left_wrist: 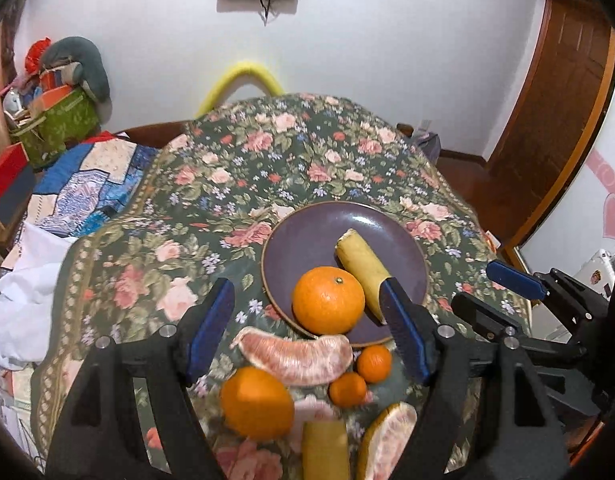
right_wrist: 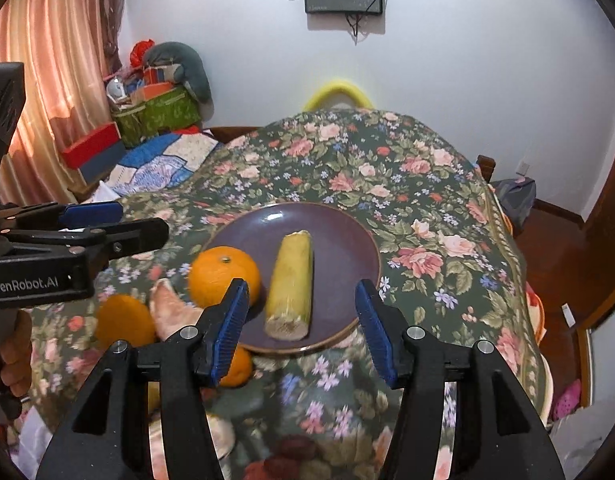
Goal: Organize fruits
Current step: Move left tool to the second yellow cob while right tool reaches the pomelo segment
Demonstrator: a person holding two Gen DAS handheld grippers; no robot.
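Observation:
A purple plate (left_wrist: 299,240) (right_wrist: 339,240) sits on the floral tablecloth. On it lie a large orange (left_wrist: 328,300) (right_wrist: 223,276) and a yellow cut stalk piece (left_wrist: 361,264) (right_wrist: 289,284). In front of the plate lie a pink pomelo segment (left_wrist: 295,356) (right_wrist: 171,312), two small mandarins (left_wrist: 374,363), a second large orange (left_wrist: 257,402) (right_wrist: 123,320), another yellow piece (left_wrist: 325,448) and a second pomelo segment (left_wrist: 387,440). My left gripper (left_wrist: 307,330) hovers open above the near fruits, holding nothing. My right gripper (right_wrist: 303,332) is open and empty above the plate's near rim.
The floral table (right_wrist: 427,208) drops off at the right toward a wooden floor and door (left_wrist: 547,140). Quilts, boxes and a green basket (left_wrist: 63,120) pile up at the left. A yellow chair back (left_wrist: 243,80) rises behind the table. A hand (right_wrist: 15,352) grips the left tool.

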